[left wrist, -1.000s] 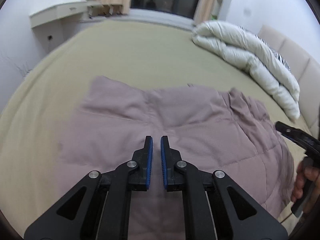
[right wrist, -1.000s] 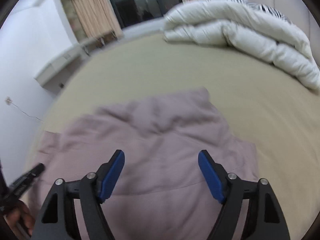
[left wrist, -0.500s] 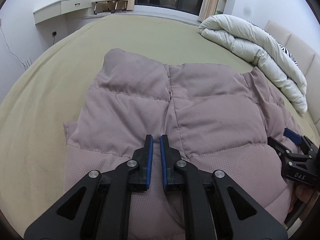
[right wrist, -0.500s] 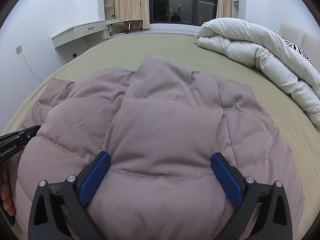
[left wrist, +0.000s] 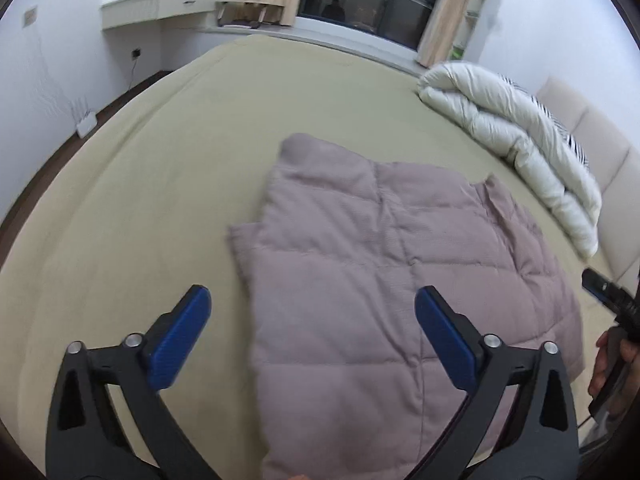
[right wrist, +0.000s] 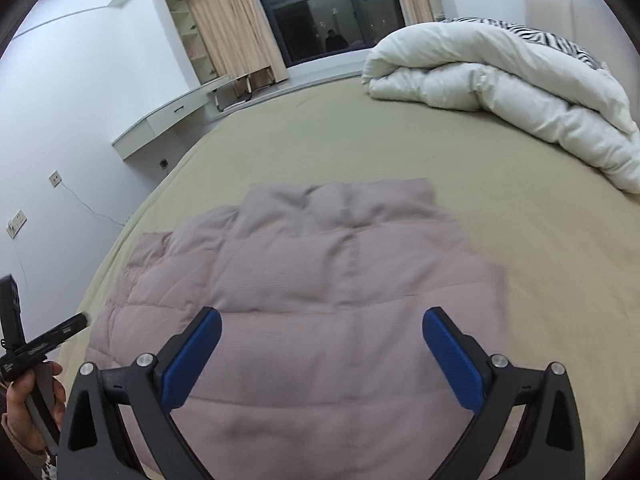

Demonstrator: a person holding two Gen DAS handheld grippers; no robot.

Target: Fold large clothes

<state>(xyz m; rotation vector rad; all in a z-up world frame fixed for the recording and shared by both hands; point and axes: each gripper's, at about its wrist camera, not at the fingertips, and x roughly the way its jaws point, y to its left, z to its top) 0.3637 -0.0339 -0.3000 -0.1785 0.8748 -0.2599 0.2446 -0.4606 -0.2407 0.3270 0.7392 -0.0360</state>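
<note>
While you hold both tools above the bed, your left gripper [left wrist: 312, 312] has its blue pads wide apart and grips nothing; your right gripper [right wrist: 322, 332] is also spread wide and empty. Just beyond them the mauve quilted down jacket [left wrist: 392, 264] lies folded flat on the olive bed sheet [left wrist: 200, 128], its edge at 12 o'clock in the right wrist view. Farther, at 2 o'clock, the white duvet [right wrist: 500, 80] is bundled near the beige headboard [left wrist: 592, 152]. Farthest is the dark window [right wrist: 324, 8] with curtains.
</note>
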